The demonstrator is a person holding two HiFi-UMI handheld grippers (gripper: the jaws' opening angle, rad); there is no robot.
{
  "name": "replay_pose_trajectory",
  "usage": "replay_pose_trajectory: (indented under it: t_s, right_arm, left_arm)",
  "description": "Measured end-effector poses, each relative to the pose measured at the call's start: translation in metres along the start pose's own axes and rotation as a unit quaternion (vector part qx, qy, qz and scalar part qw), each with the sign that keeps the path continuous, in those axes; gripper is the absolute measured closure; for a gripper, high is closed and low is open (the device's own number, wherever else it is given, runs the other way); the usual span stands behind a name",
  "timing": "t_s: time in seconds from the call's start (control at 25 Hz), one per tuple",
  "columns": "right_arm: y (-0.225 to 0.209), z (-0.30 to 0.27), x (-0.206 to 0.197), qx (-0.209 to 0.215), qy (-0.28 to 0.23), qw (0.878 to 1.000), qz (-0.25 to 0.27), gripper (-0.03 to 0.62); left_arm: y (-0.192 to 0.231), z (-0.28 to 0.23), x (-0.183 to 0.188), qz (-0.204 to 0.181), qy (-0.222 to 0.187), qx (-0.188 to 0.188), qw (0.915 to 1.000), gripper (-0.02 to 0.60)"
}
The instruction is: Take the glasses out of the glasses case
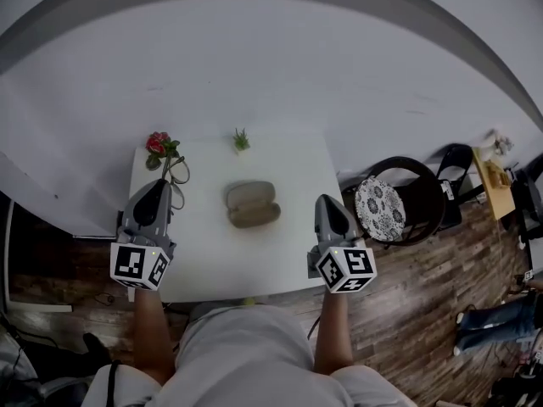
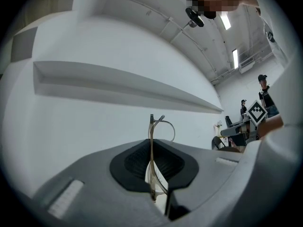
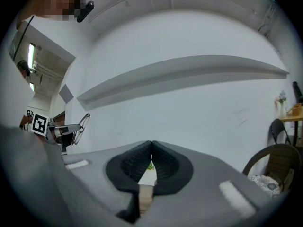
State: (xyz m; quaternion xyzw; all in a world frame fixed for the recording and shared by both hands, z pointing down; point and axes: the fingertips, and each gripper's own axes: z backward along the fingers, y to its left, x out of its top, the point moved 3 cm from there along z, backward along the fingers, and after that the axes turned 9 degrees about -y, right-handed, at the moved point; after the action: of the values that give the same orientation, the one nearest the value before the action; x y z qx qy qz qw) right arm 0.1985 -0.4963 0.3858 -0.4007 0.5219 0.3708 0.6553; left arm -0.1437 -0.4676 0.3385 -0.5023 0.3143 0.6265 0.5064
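We judge the thin, metal wire-framed glasses [image 1: 176,173] to be very light, springy in the arms and easily bent or scratched. The best hold would be on the frame or bridge, never across a lens, with only gentle pressure. The left gripper [image 1: 161,185] has them pinched edge-on between its ribbed black pads. In the left gripper view the wire frame [image 2: 151,148] runs upright through the clenched left gripper [image 2: 152,161], with one rim curling out above. That narrow pinch could let them swivel.

The glasses hang over the counter's back left corner, clear of the tan, oval glasses case [image 1: 253,204]. The case lies near the middle of the white counter [image 1: 212,261]. It looks smooth and rigid, with a seam across it, and we cannot tell whether it gapes or is closed.

The right gripper [image 1: 326,200] hovers over the counter's right edge. In its own view the right gripper [image 3: 151,162] is clenched on nothing.

A red flower [image 1: 158,145] stands at the back left corner, and a small green plant [image 1: 242,140] stands along the back edge.
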Motion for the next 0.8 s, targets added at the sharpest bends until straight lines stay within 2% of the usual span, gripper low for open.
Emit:
replay_pose_trajectory:
  t_s: [0.36, 0.8]
  right_arm:
    - [-0.005, 0.000, 0.015, 0.000, -0.008, 1.000, 0.017, 0.591]
    - [-0.006, -0.005, 0.017, 0.001, -0.011, 0.999, 0.030, 0.591]
  left_arm:
    - [0.003, -0.005, 0.000, 0.012, -0.007, 0.011, 0.9998, 0.557]
    - [0.007, -0.007, 0.001, -0.006, -0.016, 0.019, 0.9997, 0.557]
